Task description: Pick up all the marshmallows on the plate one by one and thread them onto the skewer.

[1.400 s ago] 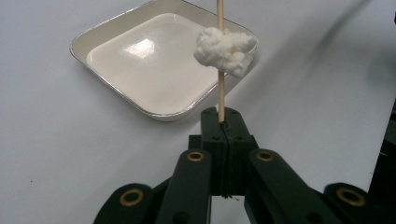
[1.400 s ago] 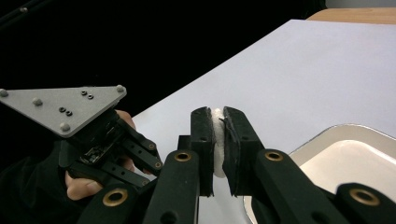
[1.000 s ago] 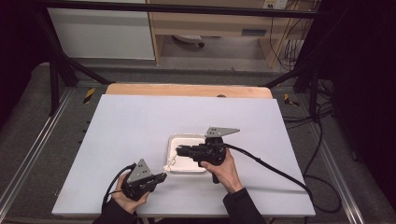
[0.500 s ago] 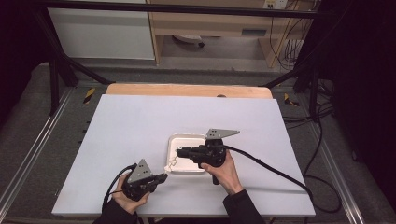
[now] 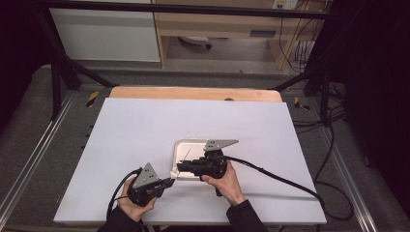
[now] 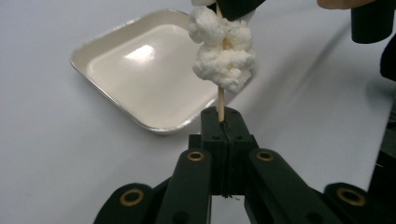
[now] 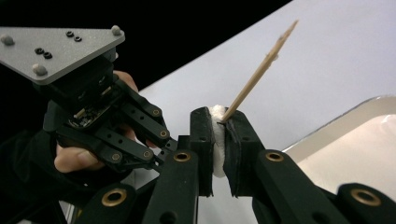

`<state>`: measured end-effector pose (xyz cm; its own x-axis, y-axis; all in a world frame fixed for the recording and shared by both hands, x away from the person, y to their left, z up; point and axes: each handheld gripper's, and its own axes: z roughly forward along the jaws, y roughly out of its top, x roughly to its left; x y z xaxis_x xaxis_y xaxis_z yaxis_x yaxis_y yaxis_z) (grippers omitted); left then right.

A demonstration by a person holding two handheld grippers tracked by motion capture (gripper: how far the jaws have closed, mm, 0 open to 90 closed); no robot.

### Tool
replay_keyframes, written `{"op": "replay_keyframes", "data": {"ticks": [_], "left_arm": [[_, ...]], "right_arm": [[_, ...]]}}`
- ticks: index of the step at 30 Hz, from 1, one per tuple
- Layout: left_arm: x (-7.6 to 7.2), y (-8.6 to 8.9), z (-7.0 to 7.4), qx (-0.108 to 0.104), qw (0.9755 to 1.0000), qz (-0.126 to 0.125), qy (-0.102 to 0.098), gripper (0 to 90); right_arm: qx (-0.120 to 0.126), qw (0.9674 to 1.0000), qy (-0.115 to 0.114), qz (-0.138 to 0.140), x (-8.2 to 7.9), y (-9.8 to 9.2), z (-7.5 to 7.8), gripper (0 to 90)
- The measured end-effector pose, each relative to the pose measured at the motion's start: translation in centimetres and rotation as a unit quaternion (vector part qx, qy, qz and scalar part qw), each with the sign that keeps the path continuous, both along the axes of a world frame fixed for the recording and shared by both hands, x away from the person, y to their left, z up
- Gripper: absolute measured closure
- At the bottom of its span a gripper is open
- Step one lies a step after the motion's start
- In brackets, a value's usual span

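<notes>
Thin wooden skewer (image 6: 220, 99) threaded with soft, crumbly white lumps (image 6: 223, 49), held just off the shallow white tray (image 6: 126, 60): left gripper (image 6: 223, 125) clamped on the stiff, snappable butt end, right gripper (image 7: 218, 135) squeezing one lump, best pinched gently.

A shallow square cream tray (image 5: 191, 145) sits on the white tabletop (image 5: 145, 125), toward its near edge. A thin wooden skewer (image 6: 220, 101) threaded with white fluffy lumps (image 6: 223, 55) stands just beside the tray's near-left corner.
</notes>
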<state>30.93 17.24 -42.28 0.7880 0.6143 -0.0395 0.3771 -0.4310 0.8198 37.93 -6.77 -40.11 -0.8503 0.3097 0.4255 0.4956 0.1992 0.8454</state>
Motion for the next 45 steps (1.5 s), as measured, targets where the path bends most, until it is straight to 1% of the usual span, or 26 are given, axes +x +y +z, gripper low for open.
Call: {"op": "replay_keyframes", "data": {"ticks": [1, 2, 3, 5, 7, 8, 11, 13, 15, 17, 18, 20, 21, 23, 25, 27, 29, 31, 34, 36, 37, 39, 40, 43, 44, 45], "left_arm": [[0.0, 0.1, 0.0, -0.003, 1.0, 0.0, 0.0, 89.2], [0.0, 0.2, 0.2, -0.007, 1.0, 0.001, 0.001, 89.1], [0.1, 0.2, 0.2, -0.008, 1.0, 0.001, 0.0, 89.1], [0.1, 0.1, 0.3, -0.012, 0.9999, 0.001, 0.0, 89.1], [0.2, 0.2, 0.2, -0.01, 0.9999, 0.003, 0.001, 89.0], [0.3, 0.3, 0.2, -0.011, 0.9999, 0.005, 0.004, 89.0], [0.4, 0.6, 0.1, -0.015, 0.9998, 0.008, 0.009, 88.9], [0.5, 0.6, 0.1, -0.014, 0.9998, 0.01, 0.01, 88.9], [0.6, 0.7, 0.0, -0.014, 0.9998, 0.011, 0.013, 88.9], [0.7, 0.7, -0.1, -0.013, 0.9997, 0.012, 0.017, 88.9], [0.7, 0.7, -0.1, -0.013, 0.9997, 0.013, 0.018, 88.8], [0.8, 0.7, -0.1, -0.015, 0.9996, 0.013, 0.021, 88.8], [0.8, 0.8, -0.1, -0.014, 0.9996, 0.014, 0.022, 88.8], [0.9, 0.8, -0.1, -0.014, 0.9995, 0.014, 0.026, 88.7], [1.0, 0.9, -0.2, -0.015, 0.9993, 0.016, 0.03, 88.7], [1.1, 1.0, -0.1, -0.016, 0.9991, 0.017, 0.035, 88.6], [1.2, 1.1, -0.1, -0.017, 0.9988, 0.02, 0.041, 88.6], [1.3, 1.2, 0.0, -0.019, 0.9986, 0.019, 0.045, 88.5], [1.5, 1.4, 0.3, -0.02, 0.9983, 0.021, 0.05, 88.5], [1.7, 1.4, 0.4, -0.019, 0.9981, 0.024, 0.054, 88.4], [1.8, 1.4, 0.5, -0.016, 0.9979, 0.025, 0.057, 88.4], [2.1, 1.3, 0.7, -0.013, 0.9974, 0.028, 0.066, 88.3], [2.4, 1.2, 0.8, -0.011, 0.997, 0.028, 0.071, 88.3], [3.0, 0.9, 1.2, -0.005, 0.9965, 0.032, 0.077, 88.2], [3.2, 0.9, 1.4, -0.002, 0.9963, 0.033, 0.08, 88.2], [3.4, 0.8, 1.6, 0.0, 0.9962, 0.035, 0.08, 88.2]], "right_arm": [[-0.005, 1.0, -0.001, 0.002, 0.0, 0.0, -0.2, 82.2], [-0.002, 1.0, 0.001, 0.0, 0.0, 0.0, -0.2, 81.8], [0.003, 1.0, -0.001, -0.001, 0.1, -0.1, -0.1, 81.3], [0.001, 0.9999, -0.008, -0.008, 0.0, -0.2, 0.2, 79.3], [-0.008, 0.9997, -0.015, -0.018, 0.0, -0.4, 0.5, 74.8], [-0.01, 0.9996, -0.019, -0.021, 0.0, -0.6, 0.6, 74.0], [-0.016, 0.9989, -0.028, -0.033, -0.1, -1.1, 1.1, 68.0], [-0.017, 0.9984, -0.032, -0.042, 0.0, -1.5, 1.2, 62.6], [-0.027, 0.9976, -0.038, -0.051, 0.0, -2.0, 1.2, 57.1], [-0.042, 0.9962, -0.045, -0.062, 0.0, -2.4, 1.0, 50.8], [-0.057, 0.9949, -0.051, -0.065, 0.0, -2.7, 0.9, 47.5], [-0.076, 0.9922, -0.063, -0.076, 0.1, -3.2, 0.6, 40.0], [-0.081, 0.9913, -0.067, -0.08, 0.1, -3.5, 0.5, 36.1], [-0.1, 0.988, -0.072, -0.092, 0.3, -4.1, 0.2, 28.5], [-0.11, 0.9854, -0.08, -0.102, 0.4, -4.7, 0.0, 21.7], [-0.124, 0.983, -0.08, -0.109, 0.5, -5.4, -0.3, 15.6], [-0.14, 0.9803, -0.081, -0.114, 0.5, -6.0, -0.6, 12.8], [-0.149, 0.9779, -0.084, -0.12, 0.4, -6.8, -0.9, 9.1], [-0.167, 0.9751, -0.073, -0.127, 0.2, -8.1, -1.3, 4.9], [-0.18, 0.9715, -0.071, -0.137, 0.1, -9.0, -1.7, 3.6], [-0.184, 0.9703, -0.068, -0.141, 0.0, -9.4, -1.8, 2.5], [-0.196, 0.9667, -0.065, -0.151, -0.2, -10.5, -2.2, 1.1], [-0.2, 0.9654, -0.063, -0.155, -0.3, -10.9, -2.3, 0.8], [-0.209, 0.9616, -0.06, -0.167, -0.6, -12.3, -2.8, 0.8], [-0.21, 0.9607, -0.059, -0.171, -0.7, -12.7, -2.9, 0.8], [-0.21, 0.9605, -0.061, -0.171, -0.8, -13.1, -3.0, 0.8]]}}
